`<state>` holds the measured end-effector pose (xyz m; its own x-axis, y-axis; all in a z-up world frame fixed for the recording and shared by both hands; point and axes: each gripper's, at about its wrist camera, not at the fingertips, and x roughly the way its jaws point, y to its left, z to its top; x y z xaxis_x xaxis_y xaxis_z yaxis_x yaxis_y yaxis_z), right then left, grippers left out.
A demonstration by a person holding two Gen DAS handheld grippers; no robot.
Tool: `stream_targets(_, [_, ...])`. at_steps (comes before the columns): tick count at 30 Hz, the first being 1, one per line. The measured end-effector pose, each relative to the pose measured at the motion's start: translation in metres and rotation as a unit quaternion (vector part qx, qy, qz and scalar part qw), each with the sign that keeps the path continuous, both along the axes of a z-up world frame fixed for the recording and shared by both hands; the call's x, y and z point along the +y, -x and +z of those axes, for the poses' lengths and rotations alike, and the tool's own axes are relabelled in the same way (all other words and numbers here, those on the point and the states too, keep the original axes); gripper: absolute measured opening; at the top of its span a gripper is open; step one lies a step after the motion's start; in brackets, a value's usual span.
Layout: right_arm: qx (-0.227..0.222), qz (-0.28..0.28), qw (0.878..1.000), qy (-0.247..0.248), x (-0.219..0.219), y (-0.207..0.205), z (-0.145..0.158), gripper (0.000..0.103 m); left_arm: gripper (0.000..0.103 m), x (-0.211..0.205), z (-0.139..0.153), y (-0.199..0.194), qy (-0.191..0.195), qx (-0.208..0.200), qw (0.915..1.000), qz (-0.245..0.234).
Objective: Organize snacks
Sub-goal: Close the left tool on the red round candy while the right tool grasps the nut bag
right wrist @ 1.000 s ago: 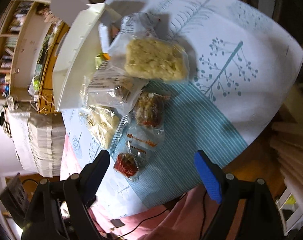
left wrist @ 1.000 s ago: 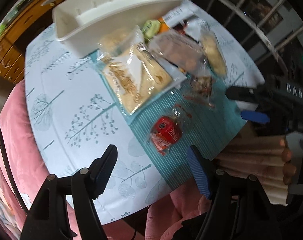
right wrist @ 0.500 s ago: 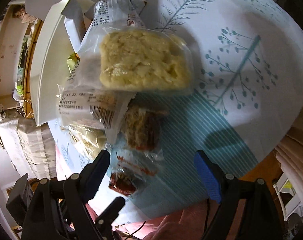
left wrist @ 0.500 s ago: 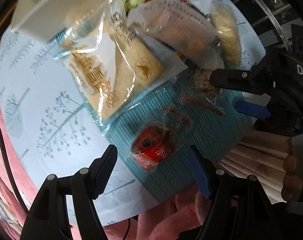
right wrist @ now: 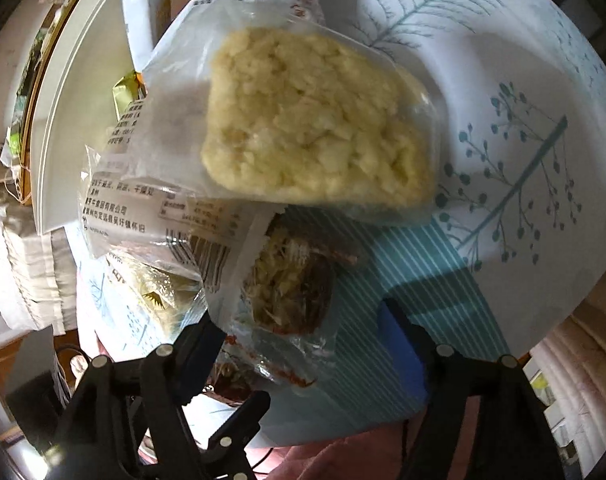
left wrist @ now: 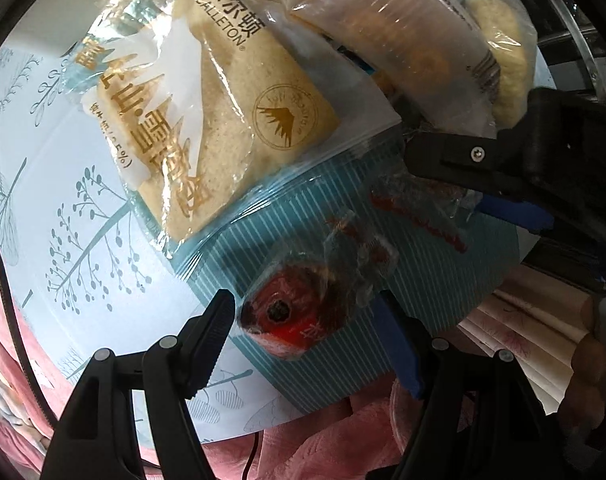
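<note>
**Two grippers descend on wrapped snacks**

The left gripper (left wrist: 303, 320) stands with its jaws apart around a small red snack (left wrist: 299, 316) in crinkly clear wrap, lying on the striped teal mat (left wrist: 443, 276); the pads are not yet pressing. The right gripper (right wrist: 299, 328), its jaws closing, straddles a brown shredded snack packet (right wrist: 291, 292). Both packets look light, soft and slippery; best pinched across the firm middle, not the loose film. A pale crumbly cake (right wrist: 315, 128) lies beyond.

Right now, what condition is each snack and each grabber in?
Red round snack in clear wrapper: sealed, lying between the left gripper's fingers.
Left gripper: open.
Brown shredded snack packet: sealed, lying between the right gripper's fingers.
Right gripper: closing, not gripping.
Pale yellow crumbly cake in clear wrapper: sealed.
</note>
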<state>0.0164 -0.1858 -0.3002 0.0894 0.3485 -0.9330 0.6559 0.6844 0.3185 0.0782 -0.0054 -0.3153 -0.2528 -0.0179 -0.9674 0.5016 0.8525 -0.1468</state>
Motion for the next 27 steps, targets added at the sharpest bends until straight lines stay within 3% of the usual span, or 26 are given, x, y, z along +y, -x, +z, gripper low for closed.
stream_targets(14, [0.043,0.062,0.996,0.036,0.032,-0.043,-0.002,0.073,0.047,-0.022,-0.016,-0.019,-0.01,0.014,0.9998,0.009])
stream_targets(17, [0.051,0.065,0.996,0.046,0.039,-0.048,-0.003,0.068,0.043,-0.022,-0.017,-0.023,-0.01,0.014,0.9998,0.012])
stream_targets(20, [0.067,0.074,0.993,0.067,0.042,-0.05,-0.001,0.053,0.038,-0.02,-0.015,-0.024,-0.002,0.018,0.9997,0.019])
stream_targets(23, [0.067,0.069,0.993,0.067,0.042,-0.047,0.0,0.048,0.036,-0.017,-0.017,-0.025,0.005,0.018,0.9996,0.022])
stream_targets(24, [0.057,0.065,0.994,0.062,0.041,-0.046,0.002,0.036,0.036,-0.015,-0.016,-0.025,0.006,0.017,0.9996,0.022])
stream_targets(27, [0.047,0.056,0.996,0.052,0.037,-0.045,0.002,0.035,0.034,-0.011,-0.014,-0.025,0.012,0.013,0.9995,0.026])
